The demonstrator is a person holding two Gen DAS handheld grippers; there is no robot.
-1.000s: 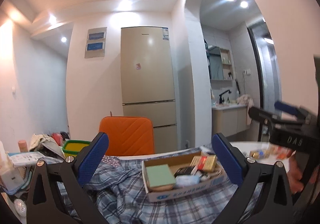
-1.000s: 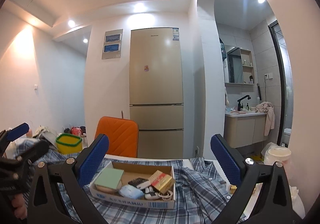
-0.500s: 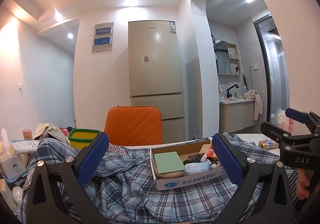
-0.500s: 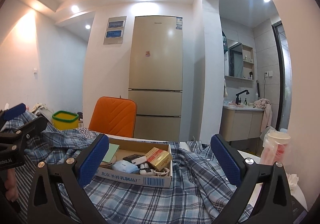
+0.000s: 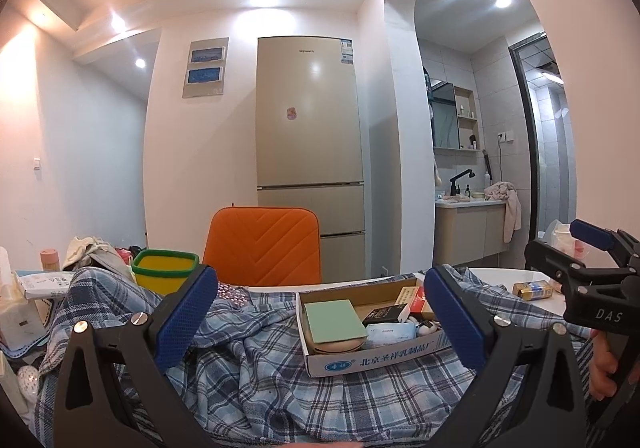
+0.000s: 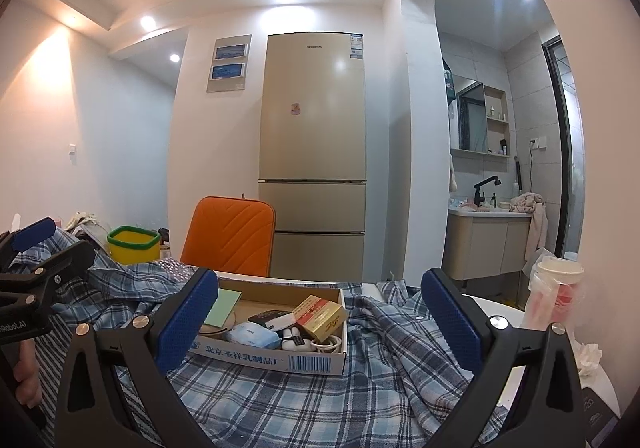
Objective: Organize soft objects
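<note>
**Blue plaid, orange and gold**

The shirt [image 5: 260, 376] is blue-and-white plaid. Both tongs carry blue pads [image 6: 188, 318] on black frames. The chair [image 5: 264, 244] is orange with chevron stitching, the bin [image 6: 133, 244] yellow with a green rim, the fridge [image 6: 314, 152] pale gold.

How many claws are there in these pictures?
2. The left claw is open over the plaid shirt; the right claw is open beside it, facing the cardboard box. None seem hidden.

We're in a home: tall fridge [image 5: 310, 152] behind an orange chair [image 5: 264, 246], bathrm sink [image 6: 486, 208] w/ mirror (right side), cluttered table.
</note>
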